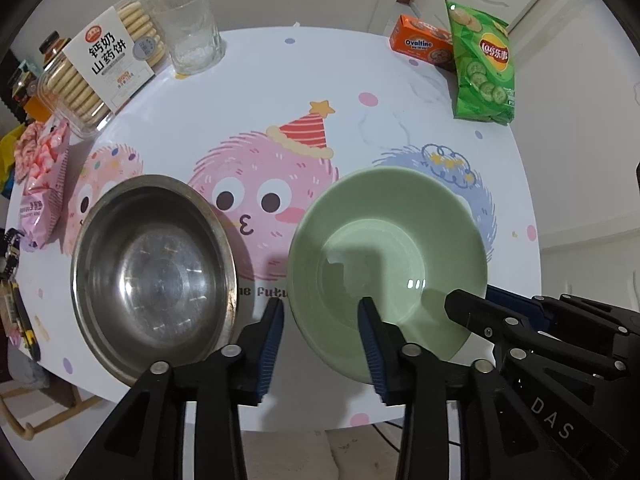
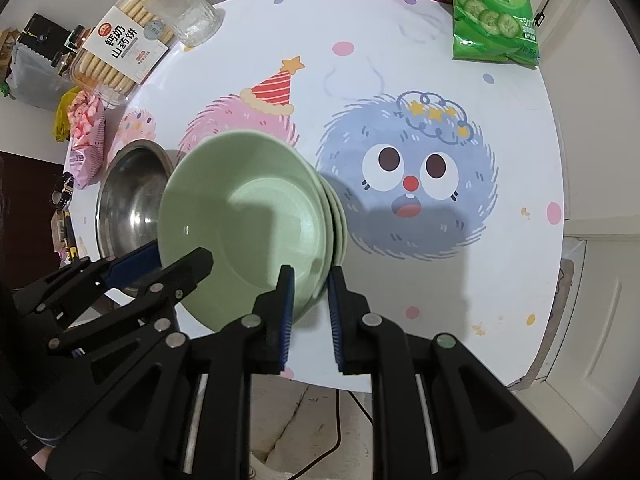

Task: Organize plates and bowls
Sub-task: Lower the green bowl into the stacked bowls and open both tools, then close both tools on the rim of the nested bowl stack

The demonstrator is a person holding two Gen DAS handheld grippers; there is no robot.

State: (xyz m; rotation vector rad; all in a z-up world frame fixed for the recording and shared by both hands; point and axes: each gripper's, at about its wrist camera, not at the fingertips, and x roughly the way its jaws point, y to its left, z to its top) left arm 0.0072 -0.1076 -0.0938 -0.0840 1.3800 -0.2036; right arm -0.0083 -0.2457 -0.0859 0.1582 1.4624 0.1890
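Green bowls [image 2: 256,216], a nested stack, sit on the bench [image 2: 400,60] just ahead of both tools. Right tool [image 2: 311,280]: jaws partly open, straddling the stack's near rim, not yet closed. Left tool [image 1: 320,312]: wide open, one finger over the rim, holding nothing. Steel bowl [image 1: 154,276] just left of it. Step: gripping the stack. Next: close the right tool on the rim, lift level.
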